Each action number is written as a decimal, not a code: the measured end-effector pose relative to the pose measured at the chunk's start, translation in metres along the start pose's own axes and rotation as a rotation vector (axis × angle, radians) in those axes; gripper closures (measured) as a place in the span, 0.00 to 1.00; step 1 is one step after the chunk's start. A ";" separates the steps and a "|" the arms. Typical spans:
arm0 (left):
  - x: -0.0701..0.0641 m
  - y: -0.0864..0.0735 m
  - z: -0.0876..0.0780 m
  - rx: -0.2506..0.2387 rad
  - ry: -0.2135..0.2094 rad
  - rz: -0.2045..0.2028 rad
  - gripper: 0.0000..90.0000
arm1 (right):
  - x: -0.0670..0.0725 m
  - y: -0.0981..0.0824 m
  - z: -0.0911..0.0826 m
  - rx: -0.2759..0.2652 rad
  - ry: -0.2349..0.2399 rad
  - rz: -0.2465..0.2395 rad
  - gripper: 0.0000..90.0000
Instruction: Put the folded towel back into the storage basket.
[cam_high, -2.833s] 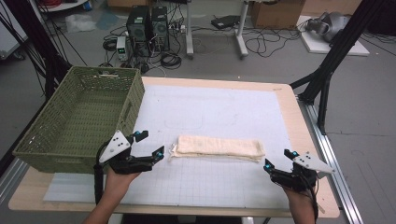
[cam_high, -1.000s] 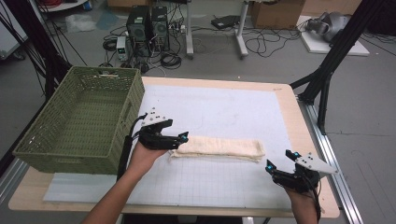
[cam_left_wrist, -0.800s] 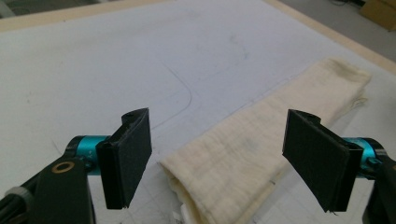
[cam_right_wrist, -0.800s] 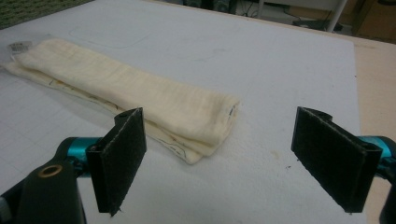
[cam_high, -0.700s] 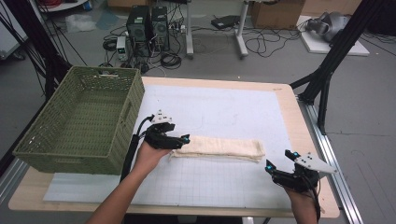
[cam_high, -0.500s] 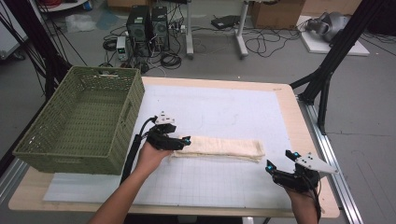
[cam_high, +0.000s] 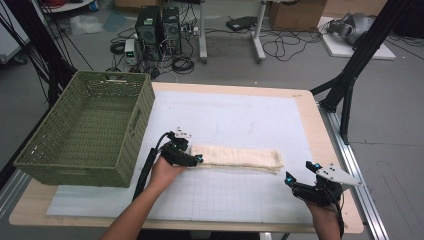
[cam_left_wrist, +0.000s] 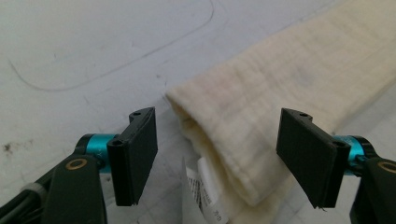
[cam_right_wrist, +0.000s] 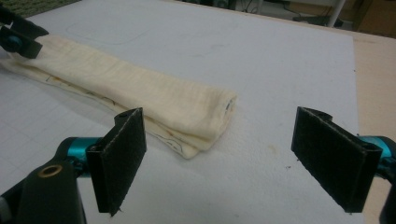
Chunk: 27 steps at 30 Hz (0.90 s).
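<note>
A folded cream cloth (cam_high: 237, 158) lies lengthwise on the white mat (cam_high: 240, 120), just right of the green basket (cam_high: 85, 130). The left gripper (cam_left_wrist: 217, 156) sits at the cloth's left end, jaws apart — the folded end and its white label (cam_left_wrist: 205, 189) lie between them, not pinched. The right gripper (cam_high: 304, 176) rests near the mat's front right corner, apart from the cloth's right end (cam_right_wrist: 212, 114), jaws spread wide with nothing between them.

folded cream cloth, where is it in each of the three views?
High view: folded cream cloth centre of the white mat.
Left gripper view: its end lies between the open jaws, running to upper right.
Right gripper view: from upper left to centre.
Shared landmark: left gripper at the cloth's end.
</note>
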<state>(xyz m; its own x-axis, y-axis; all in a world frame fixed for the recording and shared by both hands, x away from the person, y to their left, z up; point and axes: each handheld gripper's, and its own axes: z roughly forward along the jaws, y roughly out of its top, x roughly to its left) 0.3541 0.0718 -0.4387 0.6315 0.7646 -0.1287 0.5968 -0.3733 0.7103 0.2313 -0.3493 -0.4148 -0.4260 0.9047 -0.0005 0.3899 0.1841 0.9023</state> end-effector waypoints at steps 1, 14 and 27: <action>-0.001 -0.001 0.001 0.001 -0.003 0.005 0.35 | 0.000 0.000 0.000 0.000 0.000 0.000 0.19; -0.010 -0.004 -0.001 -0.014 -0.055 0.084 0.77 | 0.001 0.000 0.001 0.007 0.000 0.002 0.19; -0.010 -0.005 -0.016 -0.171 -0.111 0.071 0.90 | -0.002 0.002 -0.002 -0.041 -0.009 0.050 0.18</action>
<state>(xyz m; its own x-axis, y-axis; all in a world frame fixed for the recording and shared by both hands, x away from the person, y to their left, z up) 0.3369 0.0750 -0.4299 0.7255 0.6733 -0.1424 0.4618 -0.3228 0.8262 0.2312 -0.3517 -0.4124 -0.3995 0.9158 0.0415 0.3764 0.1226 0.9183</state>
